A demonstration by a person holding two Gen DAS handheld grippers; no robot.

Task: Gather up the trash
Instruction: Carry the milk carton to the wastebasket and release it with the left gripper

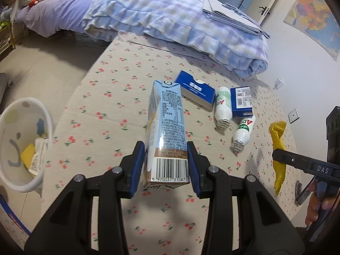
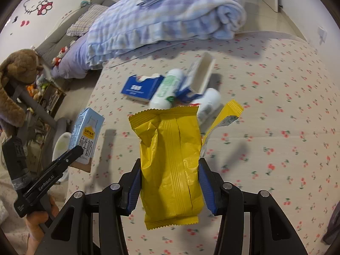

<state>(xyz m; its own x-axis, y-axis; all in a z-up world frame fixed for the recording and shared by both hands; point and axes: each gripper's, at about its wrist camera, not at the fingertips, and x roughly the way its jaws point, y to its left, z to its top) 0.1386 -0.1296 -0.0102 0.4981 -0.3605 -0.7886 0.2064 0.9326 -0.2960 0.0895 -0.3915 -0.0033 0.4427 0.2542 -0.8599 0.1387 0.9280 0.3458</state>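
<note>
- The left gripper [image 1: 165, 165] is clamped on the barcode end of a pale blue milk carton [image 1: 166, 131], blue pads against both sides, the carton held above the mattress.
- The right gripper [image 2: 170, 182] is pinched on a crumpled yellow wrapper [image 2: 170, 165], its torn strip curling up to the right.
- Under both lies a mattress [image 1: 119, 114] in cherry-print fabric; a folded blue checked blanket [image 1: 170, 17] sits along its far edge with folded papers [image 1: 231, 17] on top.
- Off the mattress's left edge, on the floor, a white bin [image 1: 23, 144] holds yellow and white scraps.
- Toward the far right of the mattress lie a dark blue box [image 1: 195, 89], two white bottles [image 1: 223, 106] with green labels, and a smaller blue box [image 1: 242, 102] resting between them.
- A map [image 1: 314, 14] hangs on the right wall.
</note>
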